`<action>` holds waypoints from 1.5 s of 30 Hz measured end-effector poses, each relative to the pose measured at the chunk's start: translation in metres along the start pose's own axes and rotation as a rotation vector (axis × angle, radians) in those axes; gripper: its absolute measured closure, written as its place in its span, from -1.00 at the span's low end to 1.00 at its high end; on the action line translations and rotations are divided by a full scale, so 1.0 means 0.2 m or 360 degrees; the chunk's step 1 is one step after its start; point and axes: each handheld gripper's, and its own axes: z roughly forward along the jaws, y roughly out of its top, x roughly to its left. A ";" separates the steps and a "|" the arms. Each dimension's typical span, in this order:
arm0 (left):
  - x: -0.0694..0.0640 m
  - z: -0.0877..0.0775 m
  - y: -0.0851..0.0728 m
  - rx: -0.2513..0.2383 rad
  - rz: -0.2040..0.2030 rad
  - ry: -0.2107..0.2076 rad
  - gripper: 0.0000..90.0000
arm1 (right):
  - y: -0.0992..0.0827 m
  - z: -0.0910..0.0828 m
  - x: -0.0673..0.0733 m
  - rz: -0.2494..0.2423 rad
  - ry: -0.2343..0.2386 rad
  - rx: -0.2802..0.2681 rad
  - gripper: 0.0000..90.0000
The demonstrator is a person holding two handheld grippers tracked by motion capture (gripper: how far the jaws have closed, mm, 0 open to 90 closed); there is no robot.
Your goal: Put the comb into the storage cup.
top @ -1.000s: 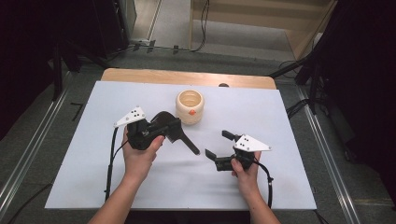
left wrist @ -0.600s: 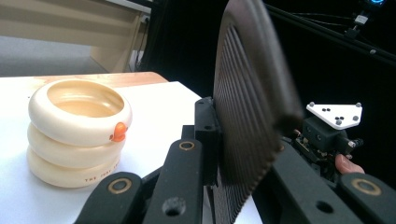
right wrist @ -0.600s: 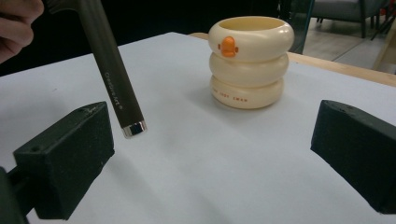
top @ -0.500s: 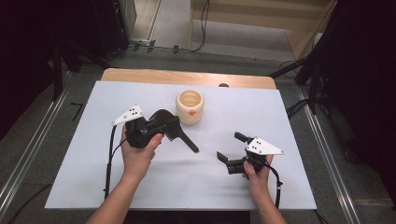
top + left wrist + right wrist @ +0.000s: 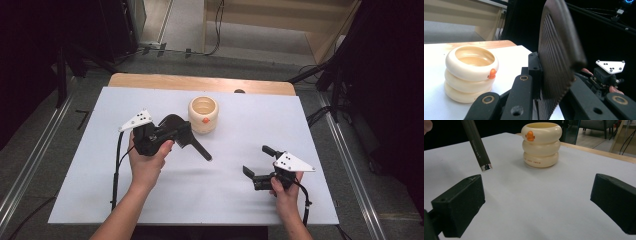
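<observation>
Left gripper [image 5: 167,135]: clamped on the head of a dark hairbrush [image 5: 559,57], held above the white table [image 5: 100,200]; its handle [image 5: 476,145] slants down toward the middle — same place as a second ago.
Cup [image 5: 203,115]: cream, ringed, with an orange duck bill, upright just beside the brush; what shows of its inside looks empty.
Right gripper [image 5: 262,167]: jaws wide with nothing between them — it has slid rightward and nearer the person, away from the brush.
Meaning: probably the left alone will drop the brush into the cup.
</observation>
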 end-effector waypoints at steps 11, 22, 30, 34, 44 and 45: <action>0.02 0.01 0.03 0.0006 0.0008 0.0009 0.88 | -0.04 -0.07 -0.04 0.0008 -0.0044 0.0009 -1.00; 0.05 0.03 0.09 0.0007 0.0015 0.0014 0.88 | -0.08 -0.16 -0.10 0.0042 -0.0092 0.0005 -1.00; 0.09 0.06 0.12 -0.0007 -0.0016 0.0036 0.88 | -0.10 -0.22 -0.14 0.0053 -0.0128 0.0004 -1.00; 0.10 0.06 0.14 0.0007 -0.0001 0.0041 0.88 | -0.11 -0.24 -0.15 0.0048 -0.0144 0.0005 -1.00; 0.12 0.08 0.18 0.0007 0.0001 0.0058 0.88 | -0.14 -0.29 -0.18 0.0052 -0.0171 0.0018 -1.00; 0.12 0.09 0.18 0.0008 0.0004 0.0058 0.88 | -0.14 -0.29 -0.18 0.0051 -0.0169 0.0019 -1.00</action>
